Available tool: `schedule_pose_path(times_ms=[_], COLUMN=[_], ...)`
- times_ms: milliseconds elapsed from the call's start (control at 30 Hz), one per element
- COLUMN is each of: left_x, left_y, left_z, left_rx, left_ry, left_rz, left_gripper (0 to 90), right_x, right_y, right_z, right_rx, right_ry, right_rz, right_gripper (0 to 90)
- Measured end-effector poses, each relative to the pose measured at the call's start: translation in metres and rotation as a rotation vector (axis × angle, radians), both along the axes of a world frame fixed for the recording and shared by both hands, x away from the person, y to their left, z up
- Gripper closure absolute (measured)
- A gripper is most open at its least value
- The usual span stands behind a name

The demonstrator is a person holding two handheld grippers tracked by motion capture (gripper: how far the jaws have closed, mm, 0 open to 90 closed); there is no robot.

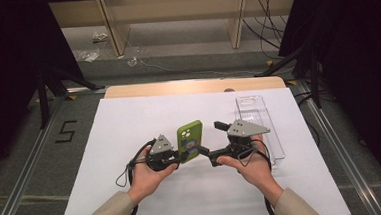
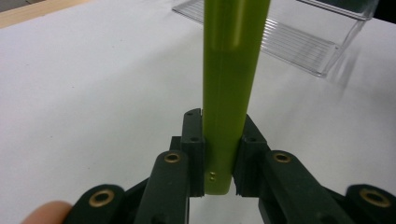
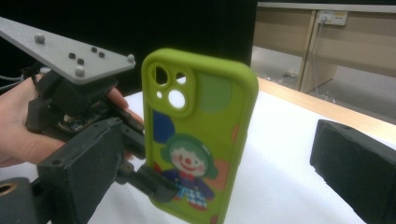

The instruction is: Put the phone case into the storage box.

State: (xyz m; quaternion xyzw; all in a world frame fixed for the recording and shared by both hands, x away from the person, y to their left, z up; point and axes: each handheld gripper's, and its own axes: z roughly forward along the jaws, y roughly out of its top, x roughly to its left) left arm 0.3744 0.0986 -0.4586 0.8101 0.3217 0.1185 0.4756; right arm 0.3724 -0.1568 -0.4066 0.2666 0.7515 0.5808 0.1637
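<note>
Your green phone case (image 1: 189,140) stands on end above the white sheet (image 1: 129,126) that covers the counter, its long axis near upright. In the high view its camera cut-out end points away from you, tipped slightly toward the clear plastic tray (image 1: 259,123). In the right claw view the printed back faces that camera: a clown figure low on it, the camera cut-out at the top corner.

Your left claw (image 2: 220,158) is narrowed down onto the case's lower end. In the left claw view its two black jaws press against the case's two broad faces, so you see only the thin green edge rising straight up between them. The case is held there and by nothing else.

Your right claw (image 1: 208,139) stands wide. One jaw reaches toward the case's lower part, on the tray side of it; the other points away from you, level with the case's top end. No pad of this claw presses on the case; whether the lower jaw tip touches it I cannot tell.

Your left hand (image 1: 145,176) cups its claw from below, palm turned toward the case, on the side away from the tray. Your right hand (image 1: 249,166) grips its claw between the case and the tray, aimed sideways at the case. Both sleeves come in from the near edge.
</note>
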Motion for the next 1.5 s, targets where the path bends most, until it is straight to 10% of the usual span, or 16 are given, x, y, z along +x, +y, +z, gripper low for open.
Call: schedule_pose_path(times_ms=[467, 1500], left_x=[0.004, 0.001], left_y=[0.006, -0.029], left_z=[0.001, 0.003], left_rx=[-0.012, -0.008], left_ry=[0.003, 0.008], left_rz=[0.084, 0.063], left_gripper=[77.1, 77.1], right_x=[0.0, -0.001], right_y=[-0.001, 0.005], right_z=[-0.006, -0.002], right_rx=[0.008, 0.037], right_ry=[-0.004, -0.037], right_rz=[-0.041, -0.097], right_gripper=[3.1, 2.9])
